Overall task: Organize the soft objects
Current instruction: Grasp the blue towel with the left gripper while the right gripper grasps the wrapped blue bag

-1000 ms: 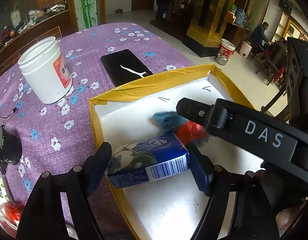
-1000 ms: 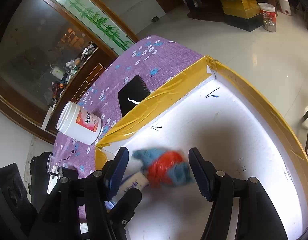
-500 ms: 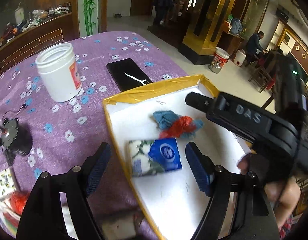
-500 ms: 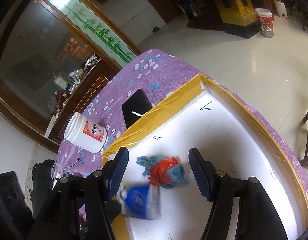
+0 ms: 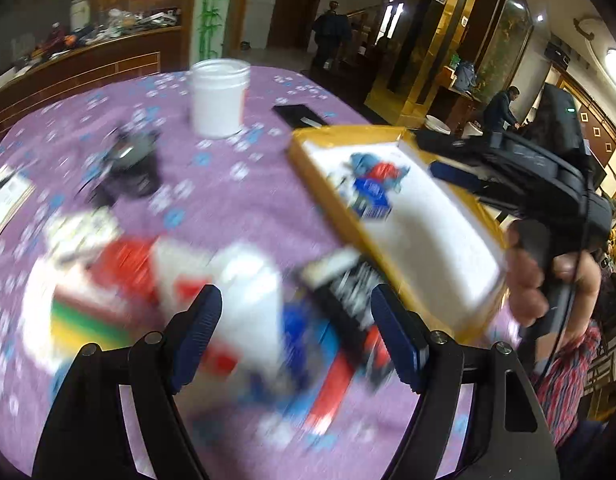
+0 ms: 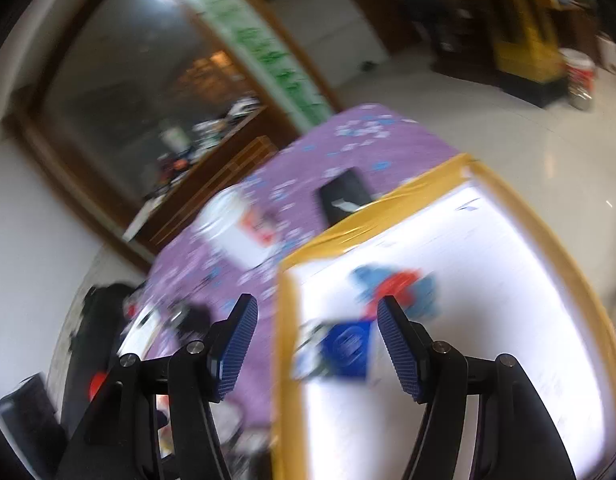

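Note:
A white box with a yellow taped rim (image 5: 328, 208) (image 6: 282, 320) stands on the purple flowered tablecloth. In it lie a blue-and-red cloth bundle (image 5: 378, 170) (image 6: 396, 284) and a blue tissue pack (image 5: 372, 200) (image 6: 340, 350). My left gripper (image 5: 296, 336) is open and empty, left of the box, above a blurred heap of white, red and blue packets (image 5: 244, 300). My right gripper (image 6: 318, 344) is open and empty above the box's near left corner, with the tissue pack seen between its fingers but lower down. A hand (image 5: 528, 276) holds it.
A white jar (image 5: 219, 96) (image 6: 236, 232), a black phone (image 5: 298, 114) (image 6: 344, 196) and a small dark device (image 5: 130, 162) stand on the cloth behind the box. Papers lie at the table's left edge (image 5: 8, 196). Beyond the table is tiled floor with people far off.
The left gripper let go of the tissue pack in the box, then swung left over the heap of packets. The right gripper drew back and rolled, away from the cloth bundle.

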Available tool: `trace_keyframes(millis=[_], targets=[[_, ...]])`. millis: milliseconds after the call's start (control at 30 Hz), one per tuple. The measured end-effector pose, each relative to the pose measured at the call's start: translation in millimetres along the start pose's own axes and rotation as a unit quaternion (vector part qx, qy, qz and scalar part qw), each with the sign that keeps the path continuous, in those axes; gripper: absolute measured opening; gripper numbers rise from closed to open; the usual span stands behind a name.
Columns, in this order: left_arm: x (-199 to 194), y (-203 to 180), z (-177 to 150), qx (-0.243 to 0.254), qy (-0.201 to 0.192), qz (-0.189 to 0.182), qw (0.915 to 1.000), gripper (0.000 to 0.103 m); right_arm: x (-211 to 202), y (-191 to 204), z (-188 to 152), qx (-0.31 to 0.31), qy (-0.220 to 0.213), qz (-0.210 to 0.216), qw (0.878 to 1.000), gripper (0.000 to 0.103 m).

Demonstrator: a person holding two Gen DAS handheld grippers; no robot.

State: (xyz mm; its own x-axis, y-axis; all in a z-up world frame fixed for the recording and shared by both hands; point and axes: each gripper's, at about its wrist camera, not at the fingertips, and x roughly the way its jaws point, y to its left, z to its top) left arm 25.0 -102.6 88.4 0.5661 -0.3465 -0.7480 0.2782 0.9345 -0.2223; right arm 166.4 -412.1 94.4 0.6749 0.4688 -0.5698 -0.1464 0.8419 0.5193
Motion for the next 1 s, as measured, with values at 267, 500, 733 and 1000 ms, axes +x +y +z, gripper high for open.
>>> trace_keyframes(millis=[267, 500, 733, 1000], targets=[[-47, 60, -67, -0.039, -0.019, 0.077, 0.9961, 0.077, -23, 56, -82, -0.096, 0.059, 0.068, 0.991, 0.07], [-42, 107, -76, -0.07, -0.009, 0.148, 0.9865, 0.081, -29, 88, -127, -0.158, 0.09, 0.097, 0.979, 0.07], [0, 130, -73, -0.097, 0.035, 0.179, 0.9785, 0.081, -22, 96, -145, -0.182, 0.111, 0.096, 0.972, 0.069], [5, 134, -75, -0.12, 0.001, 0.178, 0.9766, 0.05, -6, 116, -148, -0.221, 0.118, 0.074, 0.965, 0.069]])
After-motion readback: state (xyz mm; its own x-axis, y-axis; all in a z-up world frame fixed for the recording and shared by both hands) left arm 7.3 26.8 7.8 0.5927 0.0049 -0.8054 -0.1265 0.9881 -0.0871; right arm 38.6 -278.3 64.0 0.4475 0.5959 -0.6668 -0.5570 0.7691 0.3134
